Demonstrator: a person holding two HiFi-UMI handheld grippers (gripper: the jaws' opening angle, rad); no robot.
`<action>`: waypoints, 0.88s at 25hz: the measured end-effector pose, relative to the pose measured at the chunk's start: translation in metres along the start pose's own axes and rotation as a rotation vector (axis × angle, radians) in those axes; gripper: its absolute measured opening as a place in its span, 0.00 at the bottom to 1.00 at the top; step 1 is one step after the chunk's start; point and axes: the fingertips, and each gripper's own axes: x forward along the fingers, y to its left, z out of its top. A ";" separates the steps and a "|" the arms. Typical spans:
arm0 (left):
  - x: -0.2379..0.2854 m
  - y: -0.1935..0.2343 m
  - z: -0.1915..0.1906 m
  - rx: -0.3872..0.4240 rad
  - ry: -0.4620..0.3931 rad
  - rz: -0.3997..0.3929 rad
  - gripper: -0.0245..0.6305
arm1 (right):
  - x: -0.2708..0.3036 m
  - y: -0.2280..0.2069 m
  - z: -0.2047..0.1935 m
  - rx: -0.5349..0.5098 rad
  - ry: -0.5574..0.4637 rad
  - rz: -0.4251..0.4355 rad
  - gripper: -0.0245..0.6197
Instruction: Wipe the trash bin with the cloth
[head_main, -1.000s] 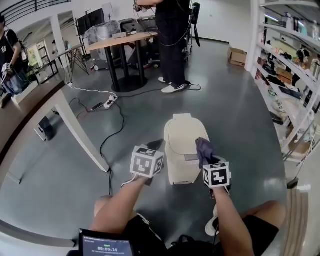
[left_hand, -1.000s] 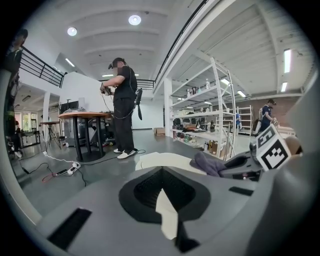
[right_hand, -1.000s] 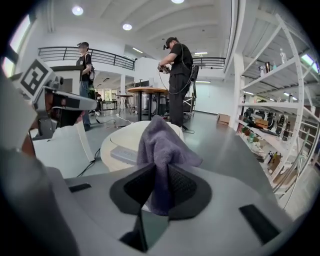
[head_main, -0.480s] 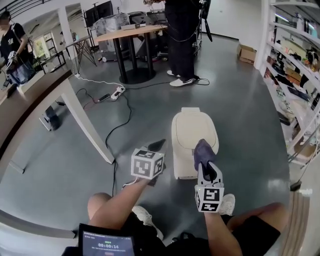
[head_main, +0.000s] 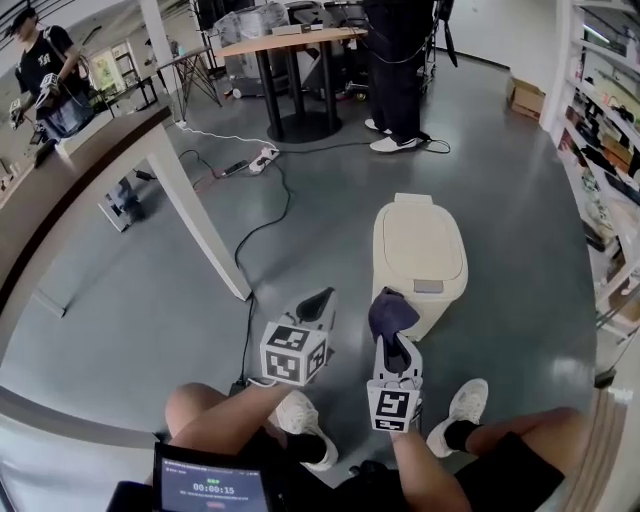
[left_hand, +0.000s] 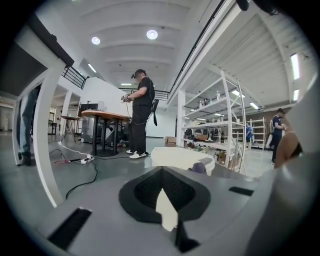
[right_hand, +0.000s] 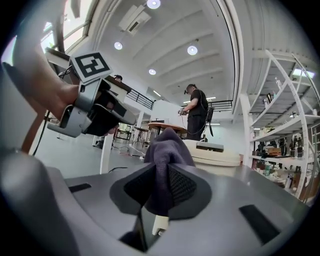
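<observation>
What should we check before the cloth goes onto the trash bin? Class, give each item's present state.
1. Cloth gripped: ok. The right gripper is shut on it, with a bunch sticking out past the jaws.
2. Lid closed: ok. It lies flat on the trash bin.
3. Cloth touching the bin: cannot tell. It sits by the bin's near side, but no view shows contact.
4. Left gripper free: ok. Its jaws are together on nothing, and it is left of the bin.
5. Room around the bin: ok. The standing person is well behind it, by the round table.
</observation>
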 end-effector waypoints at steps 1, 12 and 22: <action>-0.001 -0.001 -0.004 0.010 0.010 -0.004 0.04 | 0.004 0.003 -0.003 0.007 0.002 0.005 0.15; 0.021 -0.016 -0.032 0.060 0.114 -0.033 0.04 | 0.031 -0.026 -0.035 0.002 0.080 -0.067 0.15; 0.052 -0.046 -0.052 0.063 0.167 -0.102 0.04 | 0.025 -0.094 -0.059 0.043 0.134 -0.200 0.15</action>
